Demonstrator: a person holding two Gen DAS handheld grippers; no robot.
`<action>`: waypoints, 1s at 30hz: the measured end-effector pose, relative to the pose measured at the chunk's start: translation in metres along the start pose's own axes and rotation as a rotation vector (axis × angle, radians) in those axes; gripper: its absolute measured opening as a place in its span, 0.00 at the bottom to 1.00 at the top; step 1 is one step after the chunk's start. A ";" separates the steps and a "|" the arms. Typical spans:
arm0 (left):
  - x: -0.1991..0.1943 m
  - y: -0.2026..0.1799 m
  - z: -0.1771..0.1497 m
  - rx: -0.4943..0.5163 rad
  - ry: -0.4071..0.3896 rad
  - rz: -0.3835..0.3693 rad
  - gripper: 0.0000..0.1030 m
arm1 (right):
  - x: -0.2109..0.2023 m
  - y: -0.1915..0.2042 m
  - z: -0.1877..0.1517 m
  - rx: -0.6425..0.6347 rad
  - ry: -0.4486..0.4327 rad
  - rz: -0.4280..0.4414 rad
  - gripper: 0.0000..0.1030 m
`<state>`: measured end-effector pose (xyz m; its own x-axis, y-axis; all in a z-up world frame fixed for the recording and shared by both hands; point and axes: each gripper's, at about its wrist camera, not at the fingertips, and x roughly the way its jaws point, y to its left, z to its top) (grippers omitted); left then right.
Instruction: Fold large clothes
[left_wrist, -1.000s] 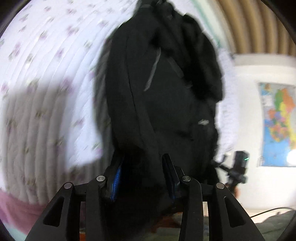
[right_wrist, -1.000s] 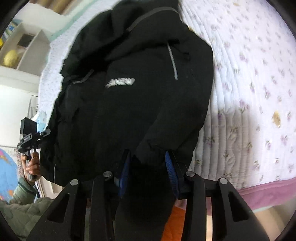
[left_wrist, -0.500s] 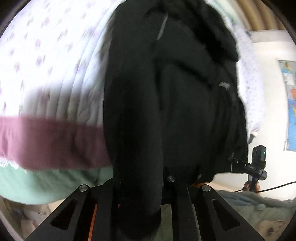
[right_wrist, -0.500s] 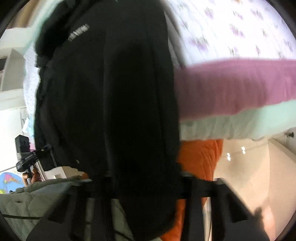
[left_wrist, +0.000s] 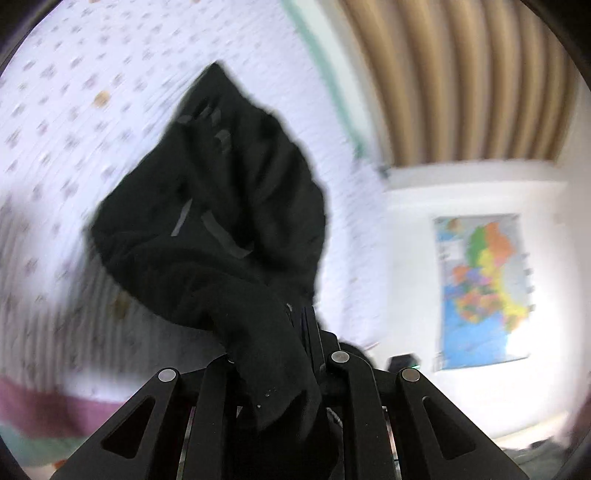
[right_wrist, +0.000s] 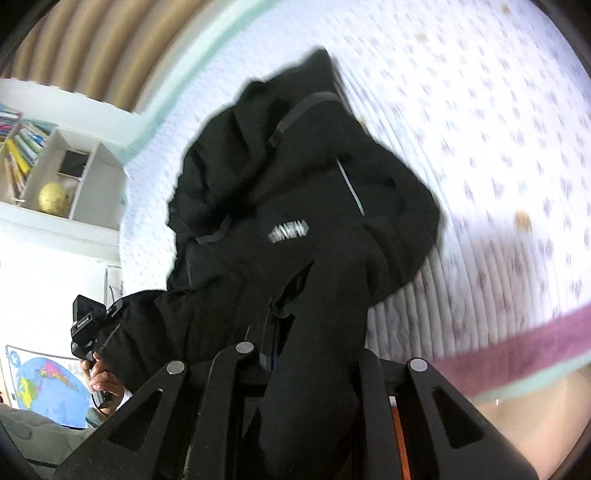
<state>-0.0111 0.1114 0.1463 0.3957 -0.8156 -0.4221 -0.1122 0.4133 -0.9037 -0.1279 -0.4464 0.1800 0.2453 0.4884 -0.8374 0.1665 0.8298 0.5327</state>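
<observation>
A large black jacket (left_wrist: 229, 206) with grey strips and a white chest logo (right_wrist: 289, 232) lies bunched on a white quilted bed with small flowers (left_wrist: 74, 92). My left gripper (left_wrist: 275, 343) is shut on a fold of the jacket's near edge; cloth drapes over the jaws and hides the fingertips. My right gripper (right_wrist: 310, 343) is shut on another part of the jacket's near edge, with cloth hanging down between the jaws. The jacket's far end, the hood, rests on the bed (right_wrist: 498, 110).
The bed's maroon and mint edge (right_wrist: 517, 350) runs near the grippers. A map poster (left_wrist: 484, 288) hangs on the white wall. A shelf with books and a globe (right_wrist: 55, 195) stands at left. The hand holding the other gripper (right_wrist: 99, 380) shows there too.
Both grippers swung the jacket's near edge up and forward over the bed. The jacket went from hanging stretched over the bed's edge to lying bunched on the quilt. Both stayed shut.
</observation>
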 end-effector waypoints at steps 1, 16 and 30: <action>-0.005 -0.004 0.008 -0.005 -0.023 -0.035 0.14 | 0.001 0.004 0.001 0.005 -0.019 0.012 0.18; 0.015 -0.047 0.128 0.050 -0.194 0.024 0.16 | -0.010 0.078 0.175 -0.044 -0.282 0.005 0.18; 0.165 0.071 0.258 -0.195 -0.031 0.317 0.22 | 0.197 0.019 0.293 0.114 -0.003 -0.299 0.23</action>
<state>0.2820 0.1104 0.0314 0.3403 -0.6455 -0.6838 -0.4044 0.5560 -0.7261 0.2028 -0.4140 0.0609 0.1720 0.2268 -0.9586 0.3377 0.9006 0.2737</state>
